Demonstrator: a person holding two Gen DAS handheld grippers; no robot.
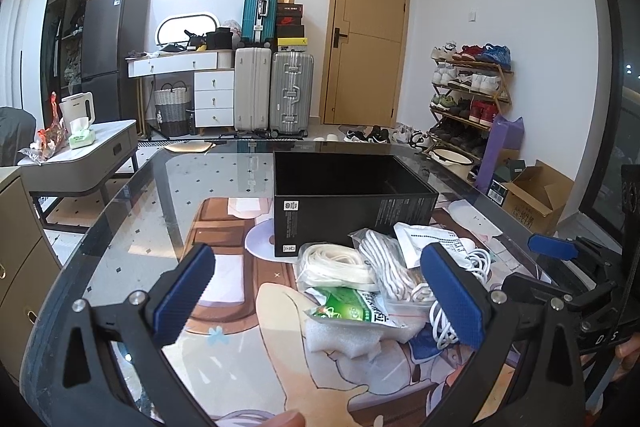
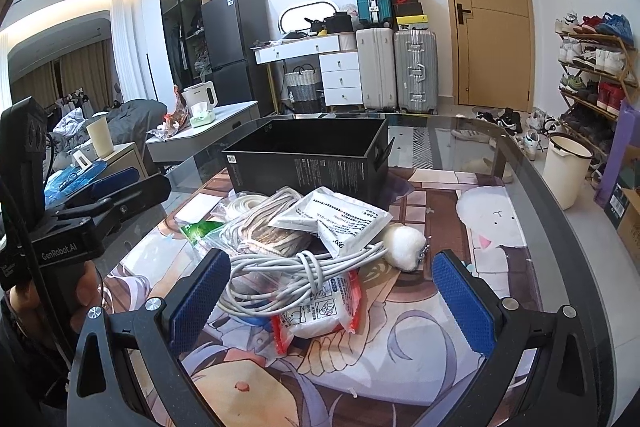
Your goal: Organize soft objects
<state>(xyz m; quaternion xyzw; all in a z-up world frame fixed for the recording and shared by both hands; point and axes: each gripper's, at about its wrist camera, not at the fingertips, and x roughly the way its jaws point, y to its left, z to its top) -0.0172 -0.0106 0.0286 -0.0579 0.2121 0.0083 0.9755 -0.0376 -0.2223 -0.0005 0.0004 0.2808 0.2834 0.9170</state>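
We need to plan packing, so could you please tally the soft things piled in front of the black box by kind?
Cord bundles: 3 (cable, rope, flat cord)
Packets: 3 (green, red, white)
Foam: 1
Fluffy ball: 1
Total: 8

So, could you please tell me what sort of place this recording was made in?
Most likely a lived-in home, perhaps a studio flat: a fridge, stacked suitcases and a loaded shoe rack share one room with the glass table.
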